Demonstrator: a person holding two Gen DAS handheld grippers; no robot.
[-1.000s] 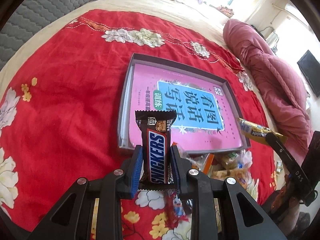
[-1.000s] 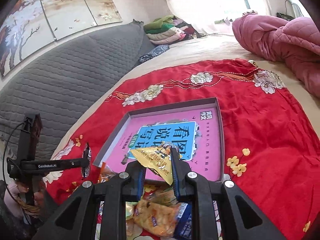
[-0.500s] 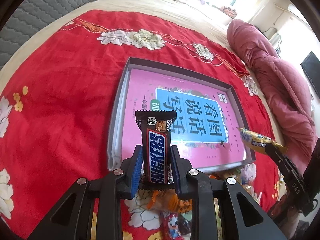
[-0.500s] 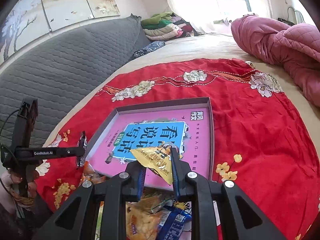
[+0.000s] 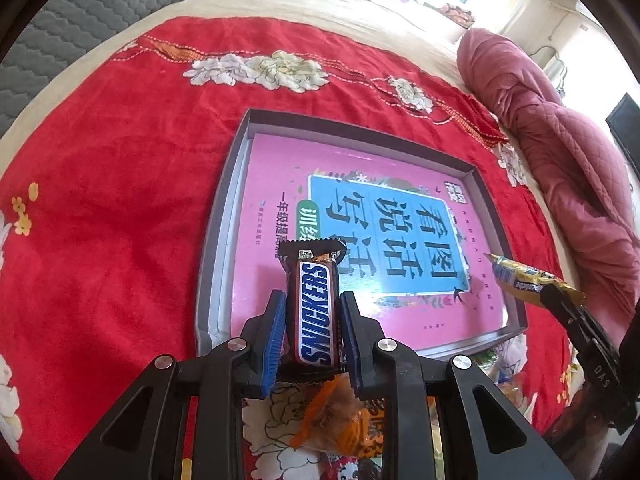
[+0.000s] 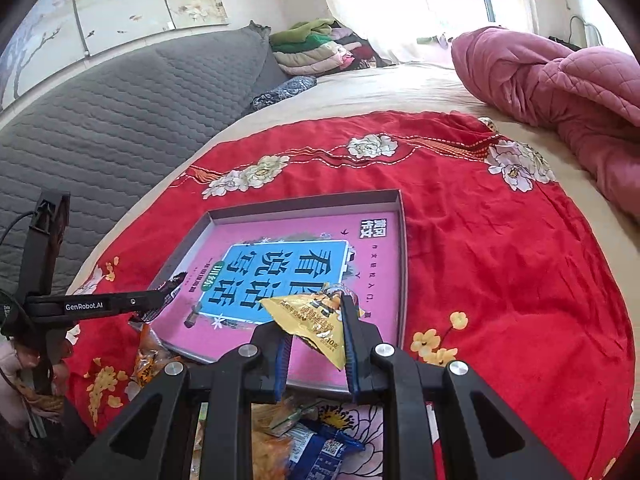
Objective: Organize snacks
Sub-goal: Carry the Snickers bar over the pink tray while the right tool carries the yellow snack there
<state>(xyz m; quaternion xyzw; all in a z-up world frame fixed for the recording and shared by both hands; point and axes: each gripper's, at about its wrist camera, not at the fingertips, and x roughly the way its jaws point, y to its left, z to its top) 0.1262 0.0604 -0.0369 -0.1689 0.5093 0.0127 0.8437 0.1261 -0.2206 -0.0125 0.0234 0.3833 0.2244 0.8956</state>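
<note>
Here, left gripper [image 5: 312, 320] clamps a Snickers bar [image 5: 315, 312] upright, lower centre of frame, over the tray [image 5: 216, 248] w/ pink book [image 5: 360, 216]; right gripper [image 6: 316, 344] pinches a yellow snack packet [image 6: 316, 320], lower centre, over the tray's near edge.

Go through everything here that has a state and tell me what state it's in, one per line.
left gripper: shut on Snickers bar, upright
right gripper: shut on yellow snack packet
grey tray: holds only a pink book, lying flat
loose snacks: heaped on red blanket, outside the tray
</note>
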